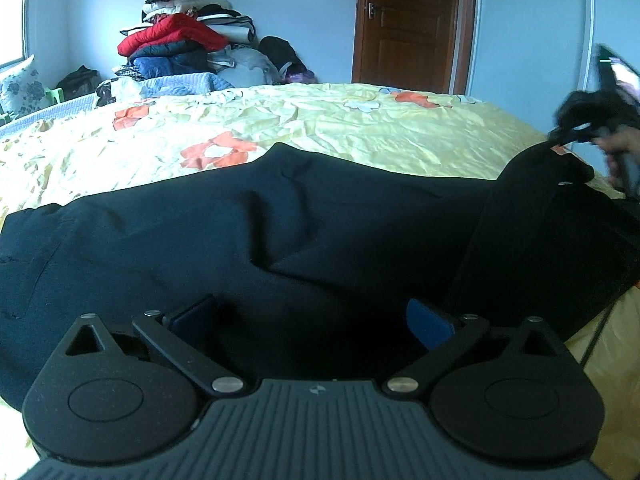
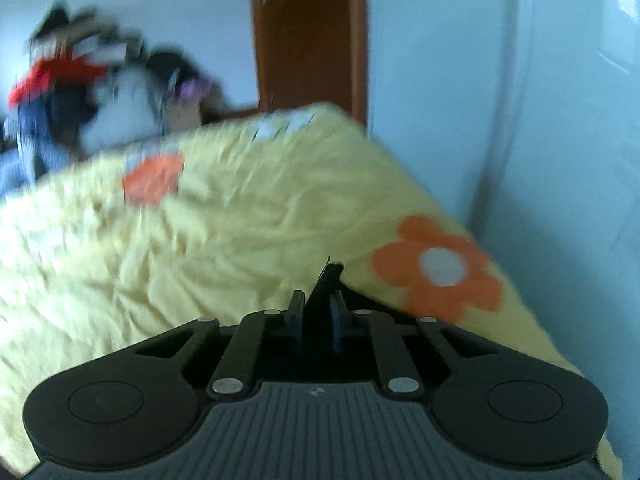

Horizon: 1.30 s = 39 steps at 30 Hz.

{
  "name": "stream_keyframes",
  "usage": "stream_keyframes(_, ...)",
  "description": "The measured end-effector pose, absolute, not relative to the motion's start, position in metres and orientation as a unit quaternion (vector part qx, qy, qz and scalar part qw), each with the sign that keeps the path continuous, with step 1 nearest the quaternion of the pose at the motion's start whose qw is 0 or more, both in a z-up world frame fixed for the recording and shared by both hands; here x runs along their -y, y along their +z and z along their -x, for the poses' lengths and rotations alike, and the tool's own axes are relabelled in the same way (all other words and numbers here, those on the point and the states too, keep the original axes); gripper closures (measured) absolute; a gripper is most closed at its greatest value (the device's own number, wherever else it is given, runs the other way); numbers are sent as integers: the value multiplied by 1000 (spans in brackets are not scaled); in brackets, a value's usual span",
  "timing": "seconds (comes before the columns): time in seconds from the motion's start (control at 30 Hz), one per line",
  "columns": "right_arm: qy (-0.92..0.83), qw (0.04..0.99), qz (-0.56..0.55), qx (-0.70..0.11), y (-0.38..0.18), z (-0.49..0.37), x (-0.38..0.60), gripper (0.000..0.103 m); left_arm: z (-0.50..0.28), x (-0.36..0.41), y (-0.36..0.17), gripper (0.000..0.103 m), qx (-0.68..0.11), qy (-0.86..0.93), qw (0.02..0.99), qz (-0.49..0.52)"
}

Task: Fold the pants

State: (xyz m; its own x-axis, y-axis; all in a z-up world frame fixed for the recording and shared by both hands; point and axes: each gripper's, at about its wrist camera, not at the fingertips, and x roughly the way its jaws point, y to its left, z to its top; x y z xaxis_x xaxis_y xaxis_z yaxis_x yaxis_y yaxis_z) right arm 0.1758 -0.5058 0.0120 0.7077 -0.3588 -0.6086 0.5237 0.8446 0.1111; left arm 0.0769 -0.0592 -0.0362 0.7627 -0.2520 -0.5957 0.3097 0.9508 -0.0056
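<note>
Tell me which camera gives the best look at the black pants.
The left wrist view: the black pants lie spread across the yellow floral bedsheet, one end lifted at the right. The right wrist view shows only a small pinch of black fabric in the right gripper, whose jaws are closed on it.

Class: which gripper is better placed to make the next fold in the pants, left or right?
Right, probably. The right gripper is shut on a pants end, lifted off the bed; the left gripper hangs open above them.

we see a bed (image 1: 360, 128) under a creased yellow sheet (image 2: 224, 224) with orange flowers | dark pants (image 1: 240, 240) spread across its near edge | a folded blue quilt (image 1: 180, 84) at the far side
</note>
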Motion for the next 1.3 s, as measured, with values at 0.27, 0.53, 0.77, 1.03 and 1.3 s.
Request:
stream_keyframes(0.27, -247, 925, -232, -169, 40, -55, 543, 91, -68, 72, -13, 2, -295, -210, 931, -42)
stream_keyframes(0.53, -148, 905, -357, -179, 17, -29, 566, 82, -50, 109, -9, 2, -272, -234, 928, -101)
stream_keyframes(0.77, -141, 890, -383, -205, 14, -107, 561, 24, -51, 102, -7, 2, -271, -213, 933, -107)
stream_keyframes(1.03, -149, 859, -450, -194, -27, -122, 567, 24, -60, 97, -11, 2, -297, -210, 928, -85)
stream_keyframes(1.3, -161, 857, -457, -173, -41, -119, 576, 99, -55, 102, -1, 2, -261, -219, 934, -110)
